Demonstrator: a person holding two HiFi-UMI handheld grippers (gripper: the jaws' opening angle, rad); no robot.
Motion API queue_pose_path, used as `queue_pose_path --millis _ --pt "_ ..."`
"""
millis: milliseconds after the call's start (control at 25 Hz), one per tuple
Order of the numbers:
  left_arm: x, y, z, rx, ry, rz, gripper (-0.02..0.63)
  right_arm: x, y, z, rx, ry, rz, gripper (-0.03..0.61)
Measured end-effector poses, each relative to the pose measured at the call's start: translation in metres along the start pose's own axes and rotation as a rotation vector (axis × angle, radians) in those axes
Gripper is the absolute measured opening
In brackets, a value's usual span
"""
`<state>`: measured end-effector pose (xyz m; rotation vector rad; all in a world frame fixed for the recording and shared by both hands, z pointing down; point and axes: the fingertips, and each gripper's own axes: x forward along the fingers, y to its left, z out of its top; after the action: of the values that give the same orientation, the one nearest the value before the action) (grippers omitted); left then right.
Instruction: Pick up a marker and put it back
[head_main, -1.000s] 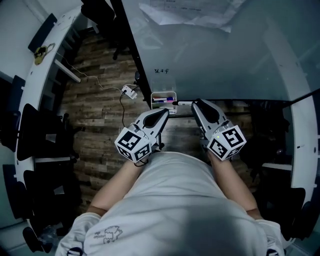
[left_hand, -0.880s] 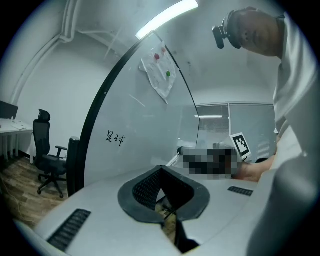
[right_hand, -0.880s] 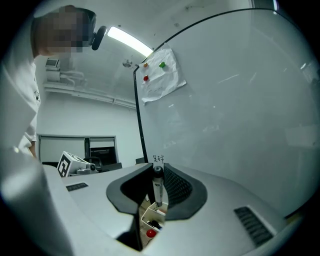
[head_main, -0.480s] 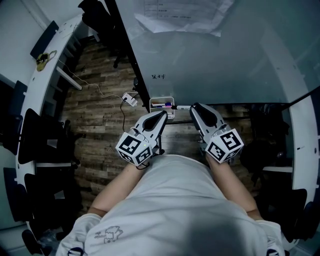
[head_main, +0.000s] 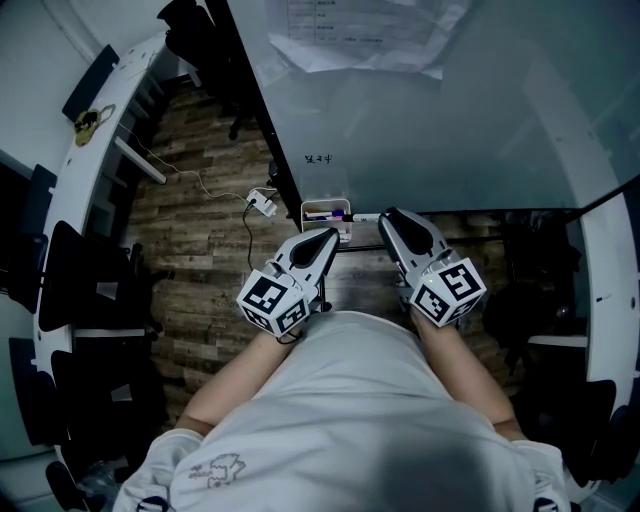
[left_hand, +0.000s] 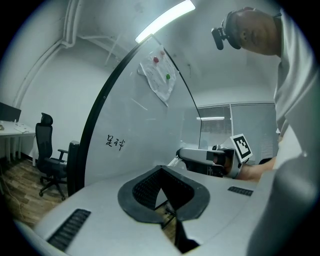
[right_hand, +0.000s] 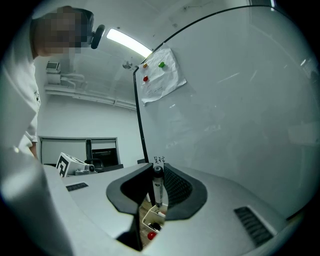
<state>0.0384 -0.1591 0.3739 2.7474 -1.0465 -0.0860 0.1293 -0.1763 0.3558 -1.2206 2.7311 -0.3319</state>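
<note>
My right gripper (head_main: 384, 217) is shut on a black-capped marker (head_main: 364, 216) that sticks out leftward toward a small white marker box (head_main: 326, 206) at the foot of the whiteboard (head_main: 450, 120). In the right gripper view the marker (right_hand: 158, 190) stands between the jaws of the right gripper (right_hand: 158, 167), its tip over the marker box (right_hand: 150, 223), which holds other markers. My left gripper (head_main: 332, 235) sits just below the box, and the left gripper (left_hand: 161, 171) shows its jaw tips together with nothing between them.
The whiteboard carries small black writing (head_main: 318, 159) and pinned paper sheets (head_main: 360, 30). A cable and plug block (head_main: 262, 203) lie on the wooden floor at the left. Office chairs (head_main: 75, 275) and a curved white desk (head_main: 95, 115) stand further left.
The head view has shifted a little. The left gripper has drifted slightly right and lower; the right gripper still holds the marker beside the box.
</note>
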Motion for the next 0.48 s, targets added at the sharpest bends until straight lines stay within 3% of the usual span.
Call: queue_pose_path --millis 480 --pt "0.004 0.026 -0.013 -0.040 0.043 -0.014 0.005 0.024 -0.010 -0.013 0.028 0.030 -0.014 0.074"
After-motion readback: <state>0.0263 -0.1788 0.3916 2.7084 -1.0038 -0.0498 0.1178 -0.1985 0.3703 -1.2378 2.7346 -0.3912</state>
